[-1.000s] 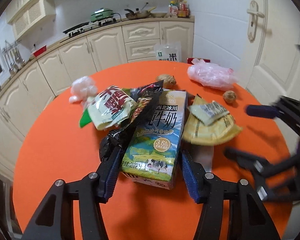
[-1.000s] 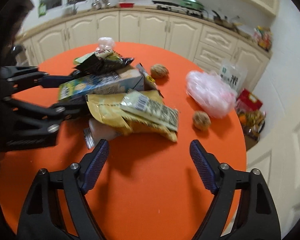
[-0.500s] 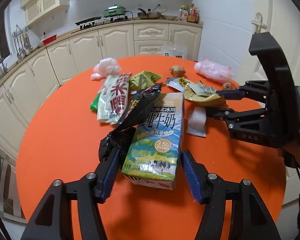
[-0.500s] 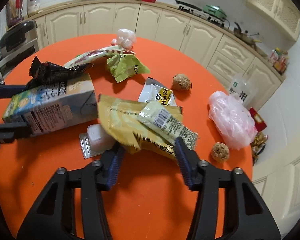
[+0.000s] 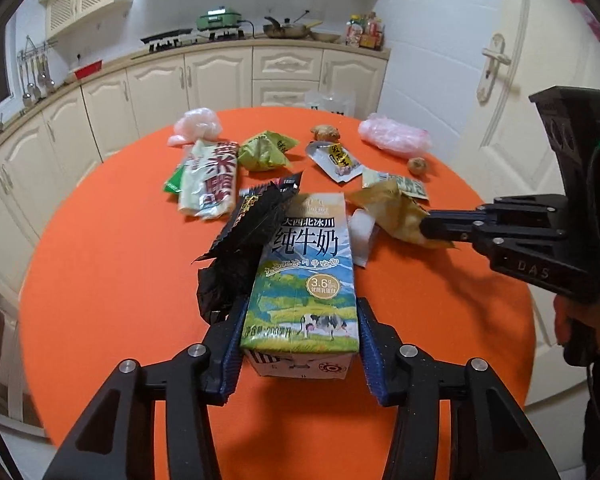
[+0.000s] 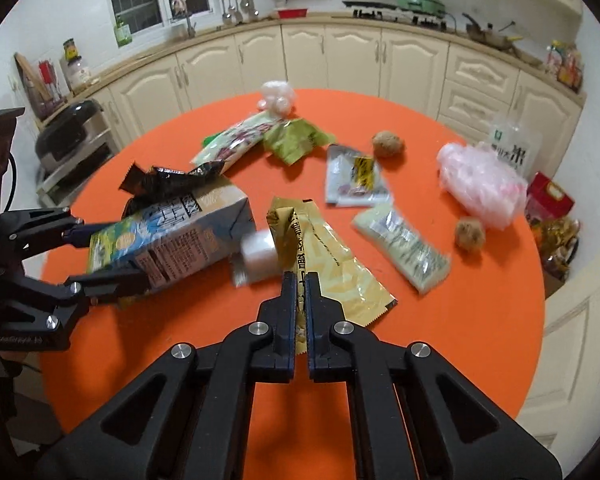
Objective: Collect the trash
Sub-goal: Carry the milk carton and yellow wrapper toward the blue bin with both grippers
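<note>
My left gripper (image 5: 300, 336) is shut on a milk carton (image 5: 304, 276) and a crumpled black wrapper (image 5: 244, 240), held above the round orange table (image 5: 112, 280). The carton also shows in the right wrist view (image 6: 168, 236). My right gripper (image 6: 300, 280) is shut on a yellow snack wrapper (image 6: 332, 260), pinching its near edge; it also shows in the left wrist view (image 5: 396, 212). Loose trash lies on the table: a pale green packet (image 6: 404, 240), a white cup (image 6: 260, 256), a silver sachet (image 6: 352, 180), a green wrapper (image 6: 296, 140) and a red-and-white bag (image 5: 212, 180).
A pink plastic bag (image 6: 480, 184) and two brown balls (image 6: 470, 232) (image 6: 387, 143) lie at the table's right side. A white crumpled bag (image 6: 276, 94) sits at the far edge. Cream kitchen cabinets (image 6: 340, 60) curve behind. A door (image 5: 500, 92) stands to the right.
My right gripper has closed on the yellow wrapper and pulled it free; the pale green packet slid off it. Both grippers have risen and drawn back from the table.
</note>
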`<state>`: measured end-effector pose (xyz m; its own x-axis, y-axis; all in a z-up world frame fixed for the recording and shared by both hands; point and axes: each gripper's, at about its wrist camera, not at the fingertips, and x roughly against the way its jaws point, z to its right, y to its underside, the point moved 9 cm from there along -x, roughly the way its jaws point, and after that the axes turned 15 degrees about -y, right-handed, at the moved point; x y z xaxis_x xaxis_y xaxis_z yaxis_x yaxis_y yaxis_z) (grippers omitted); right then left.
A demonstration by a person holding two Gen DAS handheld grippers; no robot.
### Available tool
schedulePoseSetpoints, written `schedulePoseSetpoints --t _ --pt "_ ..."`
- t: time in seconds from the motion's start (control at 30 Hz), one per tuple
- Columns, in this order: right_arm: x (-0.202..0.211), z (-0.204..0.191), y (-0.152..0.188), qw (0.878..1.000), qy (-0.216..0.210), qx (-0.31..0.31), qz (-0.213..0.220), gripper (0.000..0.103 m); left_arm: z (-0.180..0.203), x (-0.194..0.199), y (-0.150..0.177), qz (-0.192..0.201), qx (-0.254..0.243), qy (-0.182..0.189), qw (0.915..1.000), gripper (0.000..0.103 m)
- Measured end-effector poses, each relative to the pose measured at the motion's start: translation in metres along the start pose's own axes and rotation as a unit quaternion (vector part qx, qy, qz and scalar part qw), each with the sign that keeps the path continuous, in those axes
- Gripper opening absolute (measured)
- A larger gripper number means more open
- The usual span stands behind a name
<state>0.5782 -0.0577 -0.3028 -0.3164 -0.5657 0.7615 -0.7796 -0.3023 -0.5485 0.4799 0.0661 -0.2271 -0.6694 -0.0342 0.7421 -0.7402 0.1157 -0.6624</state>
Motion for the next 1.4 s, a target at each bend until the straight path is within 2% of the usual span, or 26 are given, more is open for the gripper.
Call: schedulePoseSetpoints --t 0.1,0.17,0.23,0.3,0.4,0.47,0.53,0.7,0.87,1.0,1.1,1.27,1.4 --pt "0.007 -0.007 0.000 1.000 0.020 0.021 0.011 0.006 -0.003 0.006 0.006 0.003 0.014 0.000 0.9999 0.052" --pt "-0.001 -0.006 -0.003 0.999 0.027 0.026 0.000 0.012 -0.003 -0.002 0.010 -0.014 0.018 -0.005 0.9997 0.055" --pt "-0.012 -0.005 -0.006 0.999 0.037 0.039 -0.009 0.025 -0.001 -0.004 0.013 -0.019 0.019 -0.011 0.9996 0.061" --pt "-0.022 -0.002 -0.004 0.998 0.044 0.042 -0.028 0.029 0.000 -0.008 0.011 -0.019 0.017 -0.018 0.9995 0.062" --pt "-0.036 0.002 -0.002 0.998 0.043 0.039 -0.032 0.029 0.002 -0.014 0.007 -0.014 0.021 -0.023 0.9994 0.062" --pt "-0.035 0.002 -0.003 0.998 0.047 0.042 -0.020 0.025 0.004 -0.017 0.004 -0.012 0.023 -0.025 0.9994 0.053" --pt "-0.028 0.000 -0.004 0.999 0.036 0.033 0.002 0.012 0.005 -0.017 0.001 -0.004 0.025 -0.026 0.9993 0.048" --pt "0.002 -0.008 -0.005 0.999 0.007 0.020 0.041 0.011 0.003 0.003 -0.005 0.029 0.044 -0.025 0.9983 0.046" --pt "0.041 -0.022 0.000 0.996 -0.021 0.007 0.081 0.011 0.015 0.043 -0.009 0.066 0.043 -0.021 0.9967 0.046" --pt "0.085 -0.030 0.012 0.993 -0.024 0.002 0.114 0.011 0.047 0.075 -0.007 0.082 0.023 0.003 0.9963 0.046" --pt "0.116 -0.029 0.030 0.992 -0.008 -0.002 0.128 0.011 0.080 0.092 -0.002 0.089 0.000 0.015 0.9959 0.046" --pt "0.170 -0.008 0.088 0.989 0.034 -0.038 0.140 0.011 0.156 0.104 0.017 0.079 -0.050 0.054 0.9941 0.046" --pt "0.199 0.017 0.144 0.984 0.065 -0.083 0.141 0.011 0.233 0.100 0.034 0.055 -0.101 0.095 0.9888 0.046"
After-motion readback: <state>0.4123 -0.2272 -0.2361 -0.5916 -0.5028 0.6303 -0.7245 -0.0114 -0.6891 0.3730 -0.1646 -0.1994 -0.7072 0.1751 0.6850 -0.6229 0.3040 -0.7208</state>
